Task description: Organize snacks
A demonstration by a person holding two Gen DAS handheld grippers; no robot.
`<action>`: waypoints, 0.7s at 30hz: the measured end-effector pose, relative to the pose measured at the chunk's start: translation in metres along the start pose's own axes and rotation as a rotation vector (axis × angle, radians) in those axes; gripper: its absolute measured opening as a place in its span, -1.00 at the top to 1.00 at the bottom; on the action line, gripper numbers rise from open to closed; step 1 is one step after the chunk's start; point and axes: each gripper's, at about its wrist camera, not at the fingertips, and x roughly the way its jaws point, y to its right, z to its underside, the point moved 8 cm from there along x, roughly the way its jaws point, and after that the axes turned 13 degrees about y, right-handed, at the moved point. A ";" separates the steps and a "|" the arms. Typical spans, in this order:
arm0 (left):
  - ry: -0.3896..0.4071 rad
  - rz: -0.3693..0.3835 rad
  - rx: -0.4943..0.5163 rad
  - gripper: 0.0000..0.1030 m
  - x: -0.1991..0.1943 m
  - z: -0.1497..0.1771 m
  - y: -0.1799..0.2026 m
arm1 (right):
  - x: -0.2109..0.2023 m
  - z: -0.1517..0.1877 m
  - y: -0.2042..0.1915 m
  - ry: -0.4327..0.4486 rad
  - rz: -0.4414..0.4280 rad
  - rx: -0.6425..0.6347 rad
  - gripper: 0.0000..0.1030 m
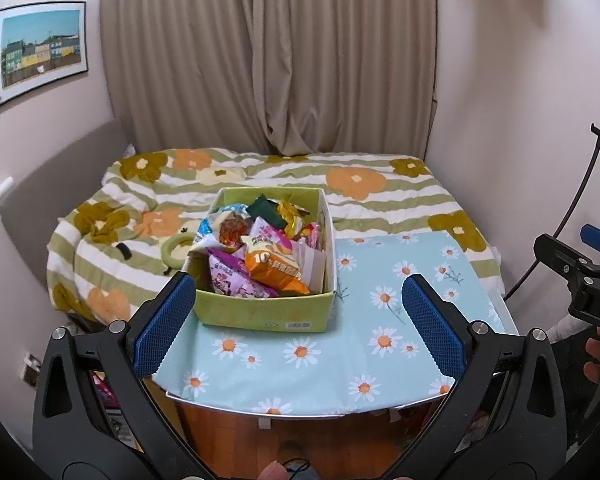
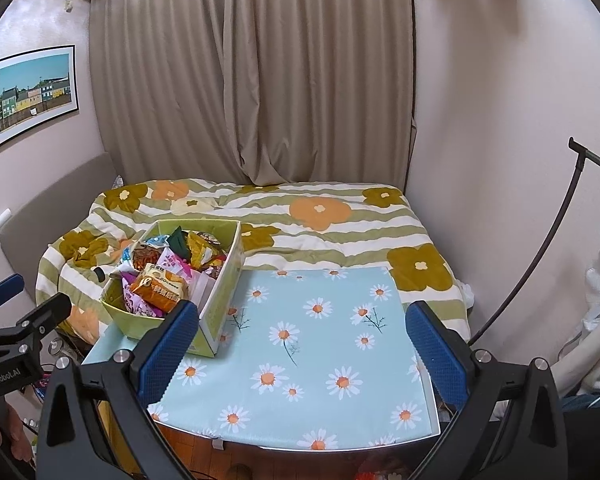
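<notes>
Snack box (image 1: 266, 312) ahead-left; both grippers empty, jaws wide.
Left gripper (image 1: 300, 320) nearer than right gripper (image 2: 304, 344).

A box (image 1: 260, 312) sits on the bench (image 1: 380, 320), at its left, far end. Snack packets (image 1: 268, 252) lie heaped in it. Behind the bench lies a bed (image 1: 356, 184), and behind that hangs a curtain (image 1: 268, 60).

Beige curtains (image 1: 268, 60) hang behind a flower-quilted bed (image 1: 360, 184).
</notes>
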 end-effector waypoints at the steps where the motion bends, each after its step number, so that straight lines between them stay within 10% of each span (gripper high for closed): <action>1: 0.001 -0.003 0.002 -0.99 0.001 0.000 -0.001 | 0.000 0.000 0.000 -0.001 0.001 0.000 -0.99; 21: 0.007 -0.003 0.014 -0.99 0.009 0.002 -0.007 | 0.002 -0.001 -0.001 -0.002 0.001 0.005 -0.99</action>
